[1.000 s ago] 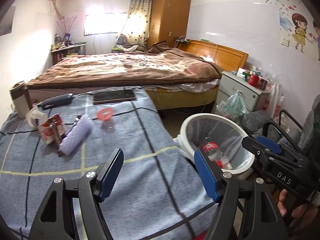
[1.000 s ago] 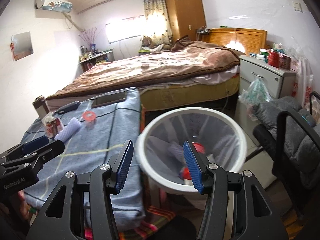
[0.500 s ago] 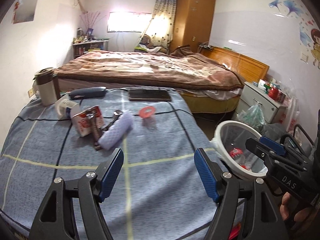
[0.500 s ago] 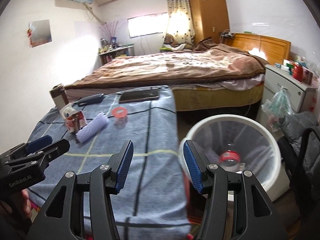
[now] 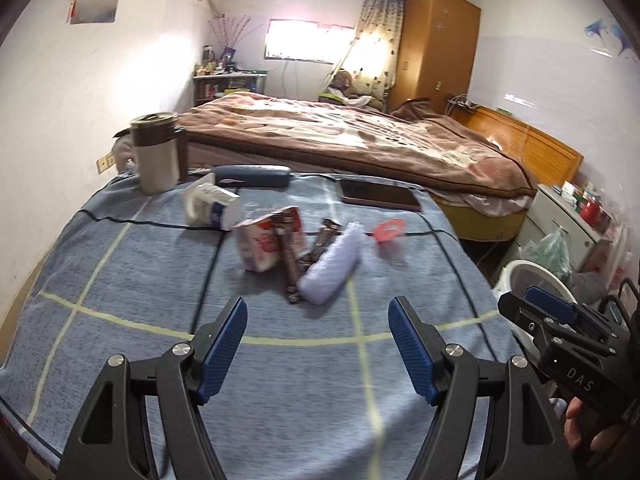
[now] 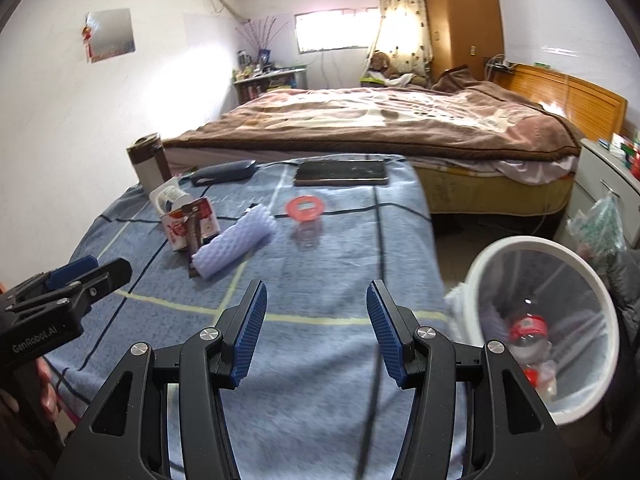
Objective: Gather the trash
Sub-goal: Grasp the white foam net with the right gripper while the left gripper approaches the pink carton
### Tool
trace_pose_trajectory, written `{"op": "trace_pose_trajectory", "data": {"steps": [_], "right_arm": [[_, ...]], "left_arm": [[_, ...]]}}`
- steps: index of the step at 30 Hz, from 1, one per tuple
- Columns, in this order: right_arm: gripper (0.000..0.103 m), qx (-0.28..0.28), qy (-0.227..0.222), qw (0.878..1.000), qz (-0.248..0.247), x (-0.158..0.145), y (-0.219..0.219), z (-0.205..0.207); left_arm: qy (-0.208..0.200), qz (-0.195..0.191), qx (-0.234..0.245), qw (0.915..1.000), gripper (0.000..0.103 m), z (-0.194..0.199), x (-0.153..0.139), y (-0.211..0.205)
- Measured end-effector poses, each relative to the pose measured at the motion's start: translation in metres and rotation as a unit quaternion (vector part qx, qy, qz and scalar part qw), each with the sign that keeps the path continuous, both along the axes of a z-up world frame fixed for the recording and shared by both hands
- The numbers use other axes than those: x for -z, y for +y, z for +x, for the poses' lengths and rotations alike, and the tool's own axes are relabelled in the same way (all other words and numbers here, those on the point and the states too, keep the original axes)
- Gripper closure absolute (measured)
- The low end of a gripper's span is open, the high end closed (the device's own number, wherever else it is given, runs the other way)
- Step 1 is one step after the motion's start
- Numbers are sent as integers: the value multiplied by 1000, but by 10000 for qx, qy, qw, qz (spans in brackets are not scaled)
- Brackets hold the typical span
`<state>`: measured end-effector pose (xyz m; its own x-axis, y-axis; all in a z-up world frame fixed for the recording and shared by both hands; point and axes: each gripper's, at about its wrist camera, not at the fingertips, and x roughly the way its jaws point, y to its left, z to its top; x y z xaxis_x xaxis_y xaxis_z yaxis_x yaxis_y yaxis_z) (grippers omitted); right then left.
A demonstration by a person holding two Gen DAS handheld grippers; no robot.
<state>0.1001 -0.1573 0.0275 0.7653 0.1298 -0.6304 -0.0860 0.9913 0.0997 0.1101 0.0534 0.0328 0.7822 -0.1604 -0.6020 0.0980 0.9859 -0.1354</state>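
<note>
Nearest, the left tongs [image 5: 318, 344] hang released over the blue plaid cloth of the counter [image 5: 120, 280], blue pads spread wide and holding nothing. The right tongs [image 6: 316, 330] are likewise parted and empty, over the counter's near right part.

Past them, mid-counter, lies the litter: a lavender foam roll [image 6: 236, 246] lying on its side, a dark snack wrapper [image 5: 289, 264] touching its left side, and a red-and-white carton [image 6: 188, 226] tipped beside that (its print is too blurred to read). A pink-lidded clear cup [image 6: 306, 216] sits apart to the right.

Off the counter's right edge stands the white wastebasket [image 6: 600, 308], with a red-capped plastic bottle [image 6: 528, 334] inside.

Farther back are a white mug [image 6: 166, 198], a dark tablet [image 6: 340, 172], a blue case [image 6: 224, 172] and a thermos [image 5: 156, 152]; beyond, a bed with a brown blanket [image 6: 400, 120].
</note>
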Motion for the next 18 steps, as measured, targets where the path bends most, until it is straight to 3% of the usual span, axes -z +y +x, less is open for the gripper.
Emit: {"op": "trace_pose_trajectory", "data": {"steps": [7,18], "right_arm": [[49,-223,222,9995,-19,10,28,26],[49,-328,550,9977,222,26,54,65]], "left_arm": [[85,45,-290,9995,28,16,7,28],[301,-63,-287,9991,28,54,19,54]]}}
